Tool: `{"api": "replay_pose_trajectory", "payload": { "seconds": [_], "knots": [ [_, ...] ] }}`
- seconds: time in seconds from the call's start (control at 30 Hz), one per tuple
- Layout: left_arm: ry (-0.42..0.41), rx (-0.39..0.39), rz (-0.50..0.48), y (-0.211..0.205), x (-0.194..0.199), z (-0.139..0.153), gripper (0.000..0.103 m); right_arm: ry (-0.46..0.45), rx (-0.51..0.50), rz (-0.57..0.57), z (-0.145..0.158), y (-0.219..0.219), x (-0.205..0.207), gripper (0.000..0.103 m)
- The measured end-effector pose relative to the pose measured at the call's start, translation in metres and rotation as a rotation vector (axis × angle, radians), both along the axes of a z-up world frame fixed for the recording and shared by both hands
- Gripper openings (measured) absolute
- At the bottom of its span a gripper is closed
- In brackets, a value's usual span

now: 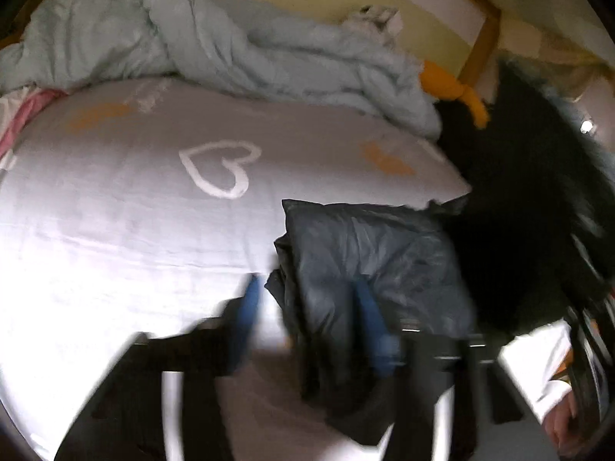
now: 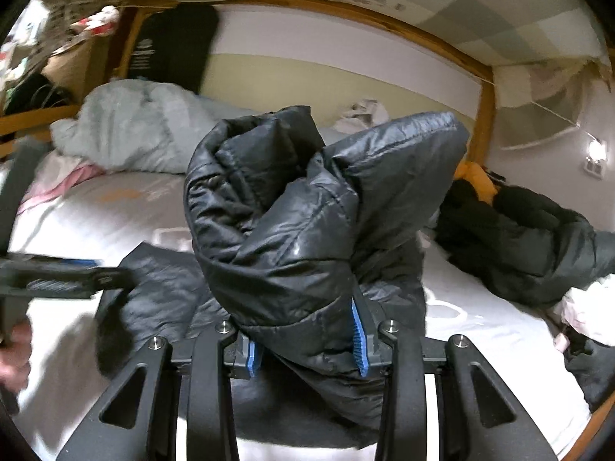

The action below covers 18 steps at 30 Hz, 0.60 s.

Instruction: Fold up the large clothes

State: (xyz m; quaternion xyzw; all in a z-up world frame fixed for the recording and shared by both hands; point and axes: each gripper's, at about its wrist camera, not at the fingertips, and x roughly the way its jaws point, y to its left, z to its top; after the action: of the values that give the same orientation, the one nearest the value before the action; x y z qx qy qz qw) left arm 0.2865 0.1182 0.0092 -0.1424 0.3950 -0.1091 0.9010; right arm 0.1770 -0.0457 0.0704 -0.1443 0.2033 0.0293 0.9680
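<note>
— On the near right of the bed sheet (image 1: pixel 115 230) a dark puffer jacket (image 1: pixel 369 253) is seen, partly folded. Which step is judged in hand?

— Mid-fold, prob. A bunched thick part is clamped between the right gripper (image 2: pixel 307 342) pads (image 2: pixel 359 340) & held raised. Next, that part would need laying flat over the rest.

— And the left gripper (image 1: pixel 307 307)?

— Blurred; jaws apart, one finger over the jacket, one over sheet. Nothing appears gripped.
</note>
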Motion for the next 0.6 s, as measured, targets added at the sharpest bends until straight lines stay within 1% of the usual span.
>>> {"api": "replay_pose_trajectory", "payload": {
  "seconds": [0.03, 0.07, 0.13, 0.17, 0.23, 0.3, 0.4, 0.5, 0.53, 0.57, 0.6],
  "knots": [
    [0.016, -0.018, 0.001, -0.001, 0.01, -0.008, 0.014, -0.003, -0.016, 0.019, -0.005, 0.003, -0.004, 0.039],
    [0.027, -0.047, 0.004, 0.0, 0.018, -0.014, 0.009, -0.004, -0.037, 0.034, -0.011, 0.007, -0.008, 0.039],
    [0.03, -0.111, 0.006, 0.002, 0.027, -0.025, 0.006, 0.006, -0.064, 0.063, -0.021, 0.011, -0.012, 0.039],
    [0.027, -0.121, 0.004, 0.002, 0.029, -0.027, 0.005, 0.02, -0.077, 0.085, -0.027, 0.013, -0.015, 0.039],
    [0.011, -0.109, -0.003, 0.002, 0.03, -0.027, 0.005, 0.051, -0.095, 0.128, -0.036, 0.017, -0.017, 0.039],
    [0.004, -0.092, -0.006, 0.002, 0.029, -0.025, 0.005, 0.081, -0.14, 0.177, -0.047, 0.024, -0.02, 0.039],
    [-0.001, -0.11, 0.002, 0.005, 0.029, -0.024, 0.004, 0.097, -0.187, 0.203, -0.062, 0.033, -0.022, 0.039],
    [-0.002, -0.112, 0.001, 0.005, 0.03, -0.025, 0.004, 0.121, -0.198, 0.222, -0.072, 0.041, -0.023, 0.042],
    [-0.002, -0.112, 0.0, 0.005, 0.03, -0.025, 0.004, 0.118, -0.201, 0.223, -0.074, 0.042, -0.025, 0.045],
    [-0.003, -0.112, 0.0, 0.006, 0.029, -0.025, 0.004, 0.116, -0.197, 0.231, -0.075, 0.043, -0.027, 0.05],
    [-0.005, -0.107, 0.0, 0.005, 0.029, -0.025, 0.005, 0.124, -0.176, 0.256, -0.075, 0.042, -0.03, 0.064]
  ]
}}
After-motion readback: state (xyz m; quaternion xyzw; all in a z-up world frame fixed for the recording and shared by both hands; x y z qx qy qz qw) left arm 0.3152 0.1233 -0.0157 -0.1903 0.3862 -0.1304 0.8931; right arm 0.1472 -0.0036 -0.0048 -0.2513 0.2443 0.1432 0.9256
